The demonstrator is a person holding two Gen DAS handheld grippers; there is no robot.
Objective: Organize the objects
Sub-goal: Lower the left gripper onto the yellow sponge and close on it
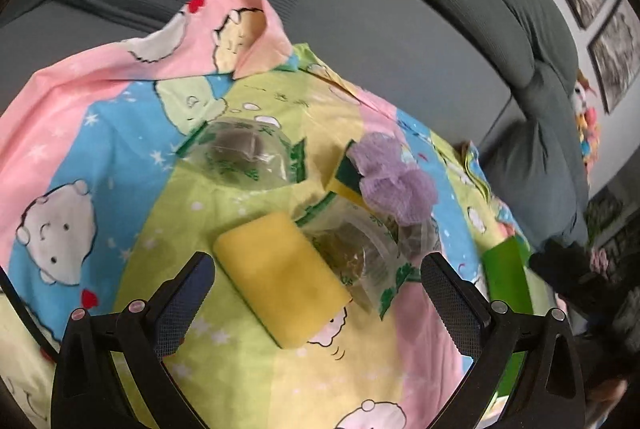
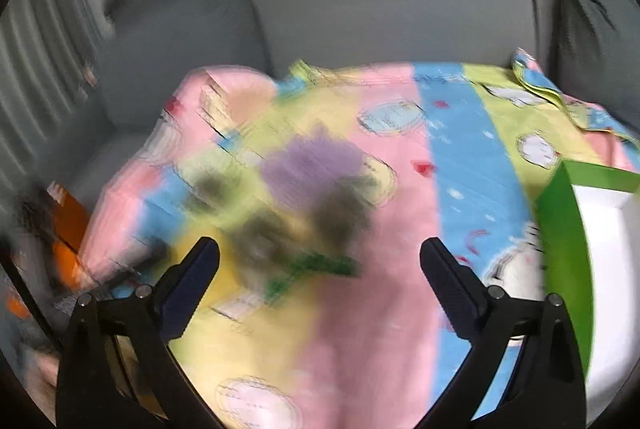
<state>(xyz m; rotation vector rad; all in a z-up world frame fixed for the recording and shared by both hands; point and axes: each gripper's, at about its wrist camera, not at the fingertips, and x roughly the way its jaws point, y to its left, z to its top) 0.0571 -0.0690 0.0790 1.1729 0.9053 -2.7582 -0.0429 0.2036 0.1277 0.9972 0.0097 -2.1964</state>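
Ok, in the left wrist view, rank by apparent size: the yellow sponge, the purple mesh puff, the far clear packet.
1. Yellow sponge, though it lies nearest the camera, which inflates it.
2 and 3. Far clear packet and purple puff look about alike; too close to rank.

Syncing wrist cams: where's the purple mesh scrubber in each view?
Left wrist: the fluffy purple mesh scrubber sits right of centre, on a green-and-yellow sponge, beyond the open left tongs.
Right wrist: a blurred purple patch just left of centre, beyond the open right tongs.
Shared landmark: the green box with white inside, at the right edge in both.
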